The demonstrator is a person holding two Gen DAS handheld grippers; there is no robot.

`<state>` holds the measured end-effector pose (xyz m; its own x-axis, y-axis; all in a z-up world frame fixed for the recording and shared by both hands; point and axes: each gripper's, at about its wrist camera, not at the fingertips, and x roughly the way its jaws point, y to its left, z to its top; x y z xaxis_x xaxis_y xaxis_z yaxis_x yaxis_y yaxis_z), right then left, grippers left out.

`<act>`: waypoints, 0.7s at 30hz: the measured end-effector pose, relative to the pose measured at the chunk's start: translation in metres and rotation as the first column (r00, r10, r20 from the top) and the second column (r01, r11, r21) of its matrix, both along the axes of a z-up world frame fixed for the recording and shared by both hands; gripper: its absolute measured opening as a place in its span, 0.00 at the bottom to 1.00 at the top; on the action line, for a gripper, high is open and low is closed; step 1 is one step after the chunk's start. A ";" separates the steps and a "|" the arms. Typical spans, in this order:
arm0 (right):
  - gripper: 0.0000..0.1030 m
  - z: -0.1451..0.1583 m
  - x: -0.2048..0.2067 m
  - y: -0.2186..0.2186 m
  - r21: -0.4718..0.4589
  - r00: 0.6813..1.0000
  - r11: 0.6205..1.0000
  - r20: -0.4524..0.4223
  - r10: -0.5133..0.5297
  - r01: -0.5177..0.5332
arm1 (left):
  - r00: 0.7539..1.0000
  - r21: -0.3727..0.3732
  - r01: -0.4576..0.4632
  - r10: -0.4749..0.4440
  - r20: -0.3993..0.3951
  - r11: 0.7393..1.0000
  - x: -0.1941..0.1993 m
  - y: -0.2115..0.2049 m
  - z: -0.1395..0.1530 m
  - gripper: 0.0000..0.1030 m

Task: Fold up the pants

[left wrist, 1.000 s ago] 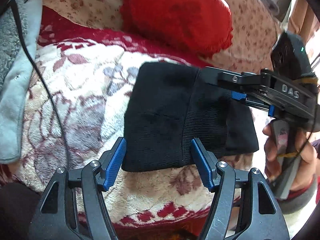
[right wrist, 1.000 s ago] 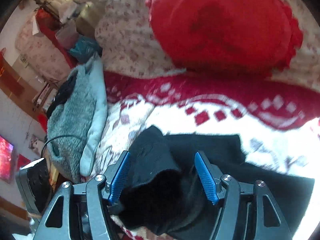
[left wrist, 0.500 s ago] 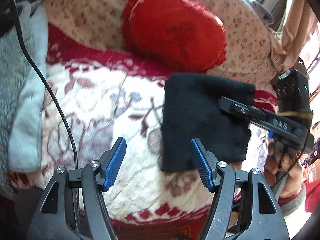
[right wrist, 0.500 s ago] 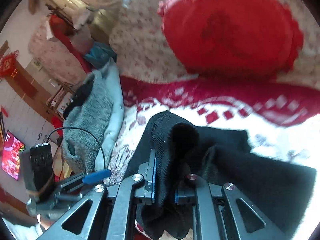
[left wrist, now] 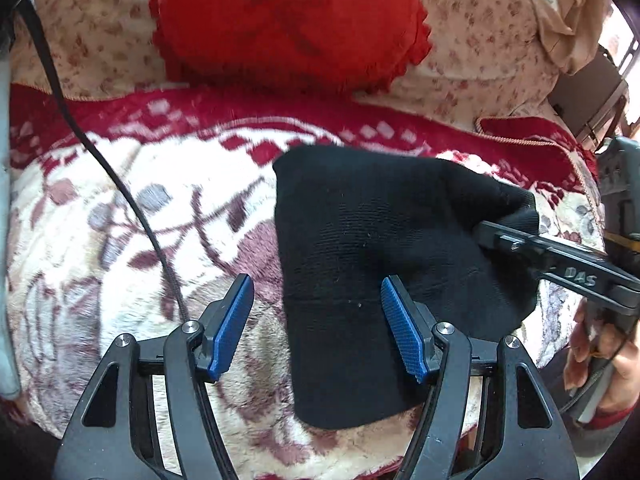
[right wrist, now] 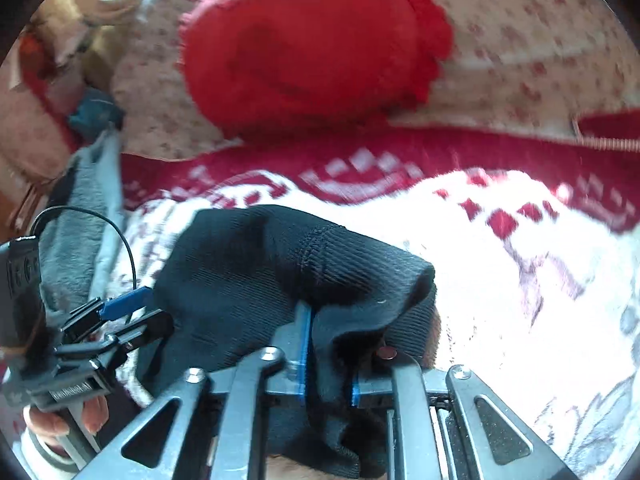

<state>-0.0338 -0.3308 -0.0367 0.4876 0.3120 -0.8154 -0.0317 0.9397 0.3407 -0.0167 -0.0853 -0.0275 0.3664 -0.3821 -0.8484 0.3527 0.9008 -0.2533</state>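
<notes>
The black knit pants [left wrist: 360, 240] lie folded into a thick pad on the red-and-cream floral blanket [left wrist: 120, 240]. My left gripper [left wrist: 318, 314] hovers open over their near-left edge; its right pad is above the cloth and its left pad above the blanket. My right gripper [left wrist: 490, 236] comes in from the right at the pants' right edge. In the right wrist view a bunched fold of the pants [right wrist: 240, 272] sits pinched between the blue pads of my right gripper [right wrist: 328, 340], whose jaws are opening slightly. The left gripper [right wrist: 138, 312] shows at the far left.
A red round cushion [left wrist: 288, 24] leans on the floral sofa back behind the pants. A black cable [left wrist: 120, 184] runs across the blanket at left. Grey fleece [right wrist: 76, 232] lies at the left end. A person's hand [left wrist: 600, 364] holds the right gripper's handle.
My right gripper went from open around the pants' edge to closed on a bunched fold. The pants have slid to the right across the blanket. My left gripper stayed open.
</notes>
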 end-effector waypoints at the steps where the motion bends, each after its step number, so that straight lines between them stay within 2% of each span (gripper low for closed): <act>1: 0.23 0.002 -0.002 -0.003 -0.008 1.000 1.000 0.004 -0.023 0.023 | 1.000 -0.008 -0.003 0.003 -0.003 1.000 0.000 0.002 0.002 0.64; 6: 0.26 0.037 -0.021 -0.020 -0.075 0.990 0.992 0.106 -0.091 0.099 | 0.998 -0.005 -0.012 0.012 0.058 1.000 0.002 0.007 0.024 0.64; 10: 0.26 0.056 -0.026 -0.016 0.021 0.981 0.998 0.184 -0.054 0.051 | 0.998 -0.018 -0.033 0.034 0.061 0.999 0.015 0.000 0.027 0.64; 13: 0.26 0.046 -0.013 -0.002 -0.012 0.988 1.000 0.156 -0.016 0.018 | 0.998 -0.006 -0.040 0.040 0.046 0.999 0.025 -0.012 0.020 0.64; 15: 0.26 0.044 -0.012 -0.006 -0.067 0.989 0.996 0.144 -0.043 0.053 | 0.999 -0.004 -0.025 0.026 0.034 1.000 0.028 -0.020 0.016 0.64; 16: 0.26 0.048 -0.015 -0.016 -0.092 0.983 0.991 0.166 -0.083 0.099 | 0.999 0.013 -0.023 0.022 0.041 1.000 0.028 -0.025 0.014 0.66; 18: 0.26 0.056 -0.020 -0.030 -0.076 0.972 0.988 0.200 -0.120 0.138 | 0.998 0.036 -0.015 0.013 0.064 0.999 0.028 -0.031 0.011 0.72; 21: 0.26 0.057 -0.018 -0.029 -0.006 0.977 0.998 0.204 -0.057 0.060 | 0.997 0.035 -0.020 0.017 0.069 0.999 0.030 -0.036 0.006 0.81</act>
<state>-0.0518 -0.3602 0.0204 0.6606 0.2689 -0.7009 -0.0440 0.9459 0.3215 0.0129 -0.1216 -0.0211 0.4309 -0.3444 -0.8341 0.3515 0.9154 -0.1964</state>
